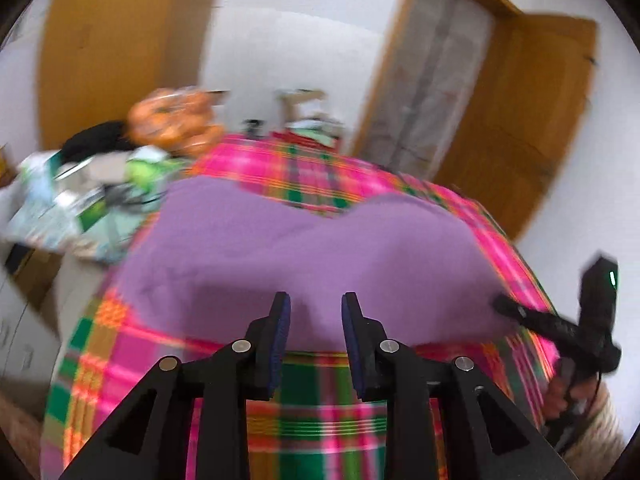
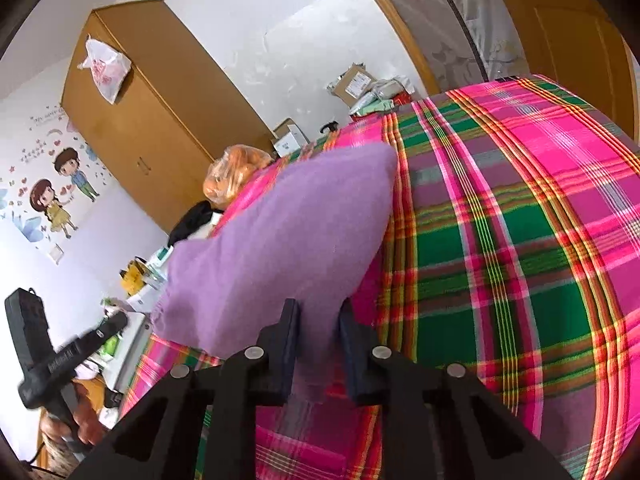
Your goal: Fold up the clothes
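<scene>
Lying on the plaid bed, the purple garment is spread flat with its far edge notched; fold stage cannot be determined. Left gripper and right gripper hang at its near edge, jaws apart, holding nothing.

Our two matte black handheld grippers

Our left gripper and right gripper share one build: angular black linkage arms with triangular cut-outs, four round silver pivot pins across each, and flat fingers faced with dark blue textured pads. From the left wrist view, our right gripper's body is a black cross-shaped handle with a small green light near its top and a thin black cable trailing below. From the right wrist view, the left handle bears faint pale lettering, unreadable.
</scene>
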Demonstrator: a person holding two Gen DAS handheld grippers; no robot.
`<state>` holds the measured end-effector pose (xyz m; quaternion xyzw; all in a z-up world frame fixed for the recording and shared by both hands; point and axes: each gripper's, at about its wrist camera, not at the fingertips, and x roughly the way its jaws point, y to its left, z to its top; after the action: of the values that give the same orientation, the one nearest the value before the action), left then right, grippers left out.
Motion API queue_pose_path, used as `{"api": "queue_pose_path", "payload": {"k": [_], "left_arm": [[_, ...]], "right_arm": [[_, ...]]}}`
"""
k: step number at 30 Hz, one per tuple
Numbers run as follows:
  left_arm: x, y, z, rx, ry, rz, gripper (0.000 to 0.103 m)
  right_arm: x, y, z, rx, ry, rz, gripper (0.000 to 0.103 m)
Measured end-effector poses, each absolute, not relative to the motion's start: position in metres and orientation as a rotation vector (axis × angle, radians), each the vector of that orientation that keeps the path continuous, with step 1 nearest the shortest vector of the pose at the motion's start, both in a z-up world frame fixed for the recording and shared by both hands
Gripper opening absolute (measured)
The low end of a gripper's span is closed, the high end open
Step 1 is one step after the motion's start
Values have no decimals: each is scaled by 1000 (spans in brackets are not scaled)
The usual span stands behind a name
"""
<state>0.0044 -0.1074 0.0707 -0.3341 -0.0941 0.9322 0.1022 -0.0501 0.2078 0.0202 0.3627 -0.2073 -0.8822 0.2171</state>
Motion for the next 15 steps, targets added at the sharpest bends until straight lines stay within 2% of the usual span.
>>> {"api": "queue_pose_path", "payload": {"k": [7,15], "left_arm": [[-4,-49,54,-1026,-92,2594,27],[-3,-36,54,-983,-21,2570,30]], "right_arm": [[-52,195,47,904,-524,-2428,14],[-63,177,65,838,-513,-2379,13]]}}
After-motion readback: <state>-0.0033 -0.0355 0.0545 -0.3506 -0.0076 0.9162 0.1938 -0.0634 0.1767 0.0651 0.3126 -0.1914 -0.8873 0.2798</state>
